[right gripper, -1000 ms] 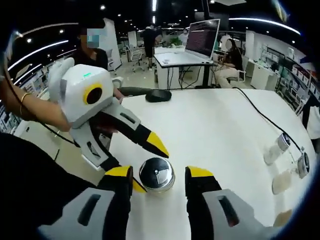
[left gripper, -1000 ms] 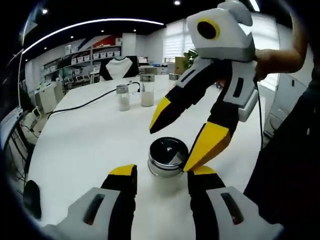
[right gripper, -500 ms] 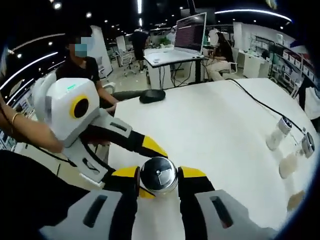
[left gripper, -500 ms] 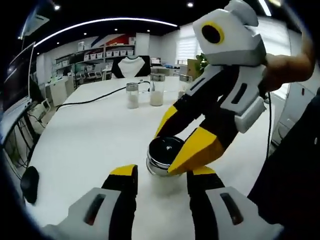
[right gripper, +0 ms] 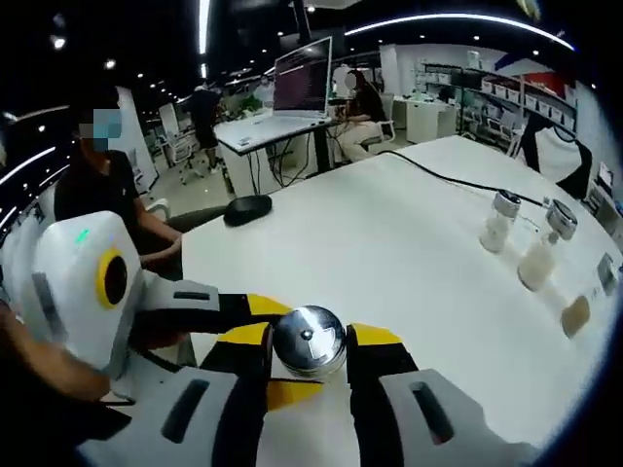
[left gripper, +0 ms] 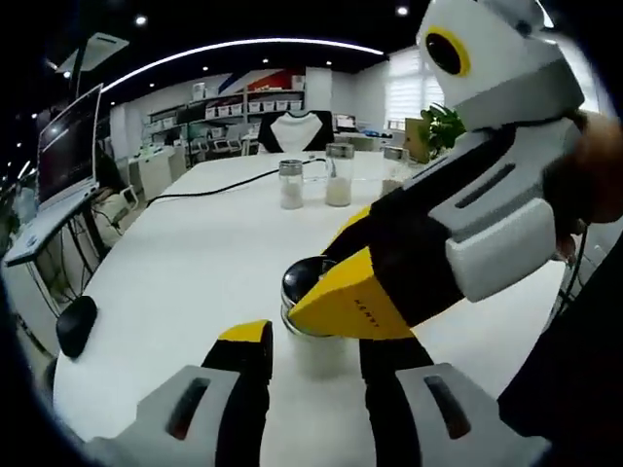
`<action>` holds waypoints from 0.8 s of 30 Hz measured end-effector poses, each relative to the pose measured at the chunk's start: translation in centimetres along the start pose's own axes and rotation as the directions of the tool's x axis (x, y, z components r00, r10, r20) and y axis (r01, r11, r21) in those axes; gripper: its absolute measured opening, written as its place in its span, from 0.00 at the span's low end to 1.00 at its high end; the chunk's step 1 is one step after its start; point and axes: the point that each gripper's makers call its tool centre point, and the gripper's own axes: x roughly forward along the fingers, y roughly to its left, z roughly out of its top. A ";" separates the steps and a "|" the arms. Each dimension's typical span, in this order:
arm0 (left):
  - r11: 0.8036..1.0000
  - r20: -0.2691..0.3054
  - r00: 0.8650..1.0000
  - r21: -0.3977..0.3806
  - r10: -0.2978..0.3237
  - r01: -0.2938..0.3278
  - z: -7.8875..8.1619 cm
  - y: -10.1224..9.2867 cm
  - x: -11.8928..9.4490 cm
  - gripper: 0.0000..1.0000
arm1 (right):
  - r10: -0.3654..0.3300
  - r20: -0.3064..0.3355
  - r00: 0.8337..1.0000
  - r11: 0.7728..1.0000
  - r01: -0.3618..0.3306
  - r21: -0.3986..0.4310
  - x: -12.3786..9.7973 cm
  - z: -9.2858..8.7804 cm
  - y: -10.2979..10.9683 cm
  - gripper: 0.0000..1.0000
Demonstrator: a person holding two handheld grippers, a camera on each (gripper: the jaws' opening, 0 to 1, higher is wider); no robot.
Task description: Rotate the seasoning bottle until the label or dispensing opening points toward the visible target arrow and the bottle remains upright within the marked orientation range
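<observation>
Jaws of the right gripper (right gripper: 310,342) are clenched on the metal cap of the seasoning bottle (right gripper: 309,340), which stands upright on the white bench (right gripper: 409,243) close to its near edge. The left gripper (left gripper: 313,341) sits just in front of the bottle (left gripper: 304,292), its jaws released and apart, touching nothing. Far across the bench stand two glass shakers (left gripper: 291,184) holding white powder, a black cable (left gripper: 209,188) trailing beside them. A black mouse (left gripper: 76,324) lies at the left edge.
</observation>
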 end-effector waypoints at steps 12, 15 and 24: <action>1.000 0.012 1.000 0.015 0.024 -0.024 -0.1 -0.3 1.1 0.34 | -0.071 0.069 0.995 0.996 0.067 0.061 -0.3 -0.2 -0.3 0.28; 1.000 0.011 1.000 0.022 0.017 -0.017 -0.1 -0.4 1.1 0.34 | -0.063 0.062 0.996 0.997 0.061 0.038 -0.2 -0.2 -0.3 0.28; 0.993 0.004 0.996 0.075 -0.089 0.088 0.0 -0.4 1.2 0.34 | -0.020 0.028 0.999 1.000 0.020 0.008 -0.5 -1.0 -0.4 0.28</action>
